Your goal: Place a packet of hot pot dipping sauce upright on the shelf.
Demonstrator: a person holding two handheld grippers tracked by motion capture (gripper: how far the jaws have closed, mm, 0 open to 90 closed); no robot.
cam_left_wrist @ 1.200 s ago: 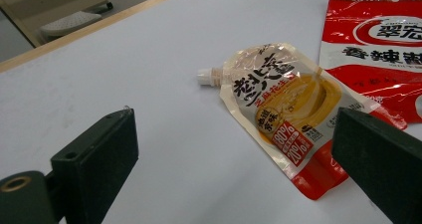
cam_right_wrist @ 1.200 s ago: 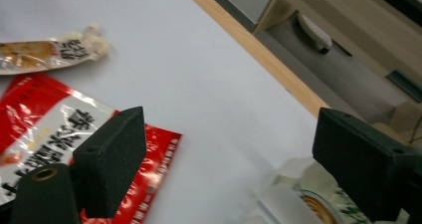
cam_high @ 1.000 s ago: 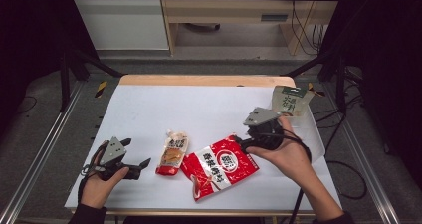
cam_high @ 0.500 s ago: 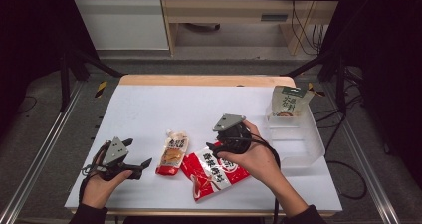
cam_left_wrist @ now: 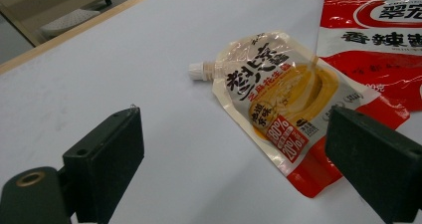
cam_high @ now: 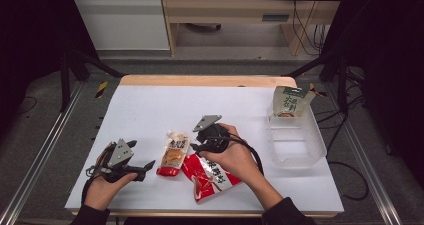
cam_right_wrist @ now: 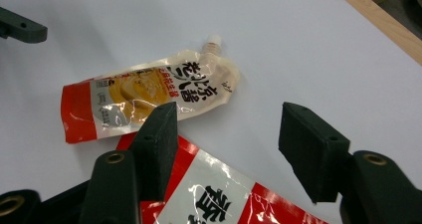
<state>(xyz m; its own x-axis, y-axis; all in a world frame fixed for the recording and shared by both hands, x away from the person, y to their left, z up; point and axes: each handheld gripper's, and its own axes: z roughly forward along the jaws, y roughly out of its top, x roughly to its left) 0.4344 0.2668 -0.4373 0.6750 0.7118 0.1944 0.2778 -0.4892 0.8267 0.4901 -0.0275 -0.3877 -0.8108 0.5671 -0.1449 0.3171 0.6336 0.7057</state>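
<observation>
The red snack bag [cam_high: 209, 174] lies flat on the white table [cam_high: 150, 105], near the edge closest to the person, and serves as the landmark here.

The right gripper [cam_high: 200, 146] sits over the far end of the red snack bag, held in the person's right hand [cam_high: 234, 157]. Its 2 black jaws stand apart and have just been closing; in the right gripper view the bag's top edge [cam_right_wrist: 219, 194] lies below and between them, but the pads do not press on it.

Just beside the red snack bag, on its left, lies the spouted sauce pouch [cam_high: 173, 153], flat, with its white cap pointing away from the person. In the left gripper view the pouch [cam_left_wrist: 278, 99] and the bag [cam_left_wrist: 378, 40] lie close together, and whether they touch cannot be told.

Further left of the bag, beyond the pouch, the left gripper [cam_high: 142, 166] rests low at the table in the left hand [cam_high: 100, 192]. Its jaws are wide apart with nothing between them, aimed toward the pouch.

Well to the right of the red snack bag stands a clear plastic bin [cam_high: 295, 150]. A green-and-white packet [cam_high: 289, 102] stands upright at the bin's far end.
</observation>
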